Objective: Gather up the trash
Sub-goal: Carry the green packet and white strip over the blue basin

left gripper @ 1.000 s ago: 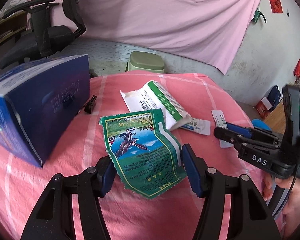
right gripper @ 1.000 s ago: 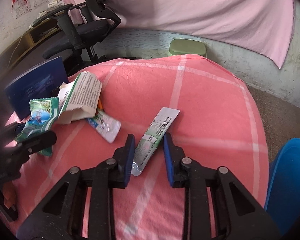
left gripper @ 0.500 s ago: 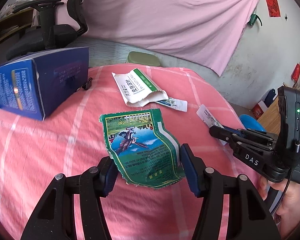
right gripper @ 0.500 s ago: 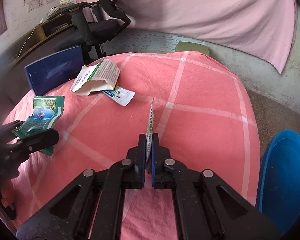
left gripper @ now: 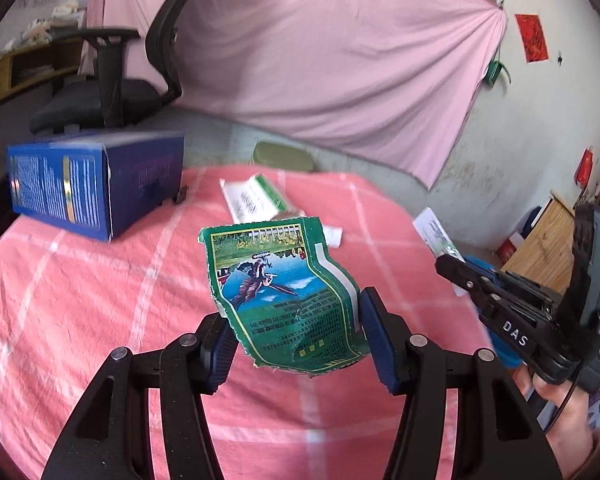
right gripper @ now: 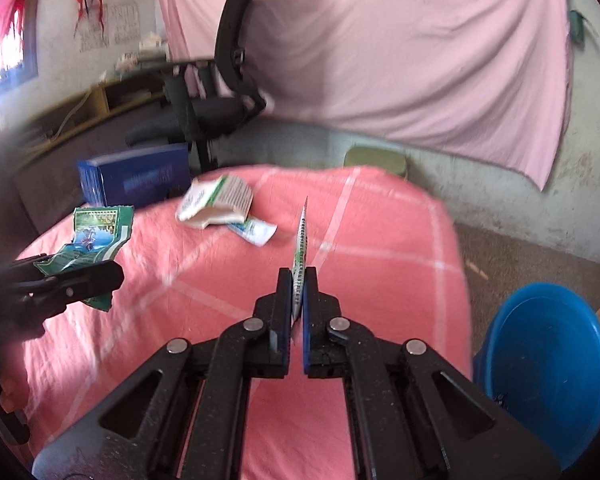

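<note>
My left fingers [left gripper: 296, 340] pinch the green wrapper [left gripper: 288, 292] by its edges and my right fingers [right gripper: 298, 280] press flat on the thin sachet [right gripper: 301, 248], both lifted clear of the pink tabletop [right gripper: 380, 240] for carrying toward the blue bin [right gripper: 548, 364] at right.

Wrappers: two [left gripper: 296, 300] [right gripper: 302, 256]. Boxes: two [left gripper: 96, 188] [left gripper: 256, 200]. Basin: one [right gripper: 548, 364].

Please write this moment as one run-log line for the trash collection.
left gripper: shut on green wrapper | right gripper: shut on white sachet | on table: torn carton, blue box
</note>
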Available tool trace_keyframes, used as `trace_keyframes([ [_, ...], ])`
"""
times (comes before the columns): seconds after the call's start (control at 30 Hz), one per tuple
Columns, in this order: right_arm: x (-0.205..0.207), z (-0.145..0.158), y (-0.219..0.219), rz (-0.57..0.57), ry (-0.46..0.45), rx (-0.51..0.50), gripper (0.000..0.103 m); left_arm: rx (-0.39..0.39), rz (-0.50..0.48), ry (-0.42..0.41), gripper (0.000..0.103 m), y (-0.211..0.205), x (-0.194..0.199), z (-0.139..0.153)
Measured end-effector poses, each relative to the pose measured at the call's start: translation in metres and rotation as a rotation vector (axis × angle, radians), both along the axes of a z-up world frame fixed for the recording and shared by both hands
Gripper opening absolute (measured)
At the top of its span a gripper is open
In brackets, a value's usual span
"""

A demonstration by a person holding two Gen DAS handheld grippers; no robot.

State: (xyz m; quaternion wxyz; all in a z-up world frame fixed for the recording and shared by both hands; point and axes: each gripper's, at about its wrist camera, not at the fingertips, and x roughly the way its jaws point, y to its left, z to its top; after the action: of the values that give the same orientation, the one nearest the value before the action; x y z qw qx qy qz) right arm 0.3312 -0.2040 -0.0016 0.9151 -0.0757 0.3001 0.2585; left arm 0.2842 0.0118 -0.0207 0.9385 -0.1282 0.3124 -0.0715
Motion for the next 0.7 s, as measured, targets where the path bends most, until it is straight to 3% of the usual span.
trace_keyframes([
  [0.3,-0.027,0.038,-0.042,-0.042,-0.210,0.148,0.025,0.021,-0.011,-0.177,0.052,-0.029,-0.010,0.046],
  [0.7,-0.062,0.078,-0.100,-0.171,-0.457,0.287,0.025,0.046,-0.137,-0.396,0.052,-0.098,-0.011,0.103],
])
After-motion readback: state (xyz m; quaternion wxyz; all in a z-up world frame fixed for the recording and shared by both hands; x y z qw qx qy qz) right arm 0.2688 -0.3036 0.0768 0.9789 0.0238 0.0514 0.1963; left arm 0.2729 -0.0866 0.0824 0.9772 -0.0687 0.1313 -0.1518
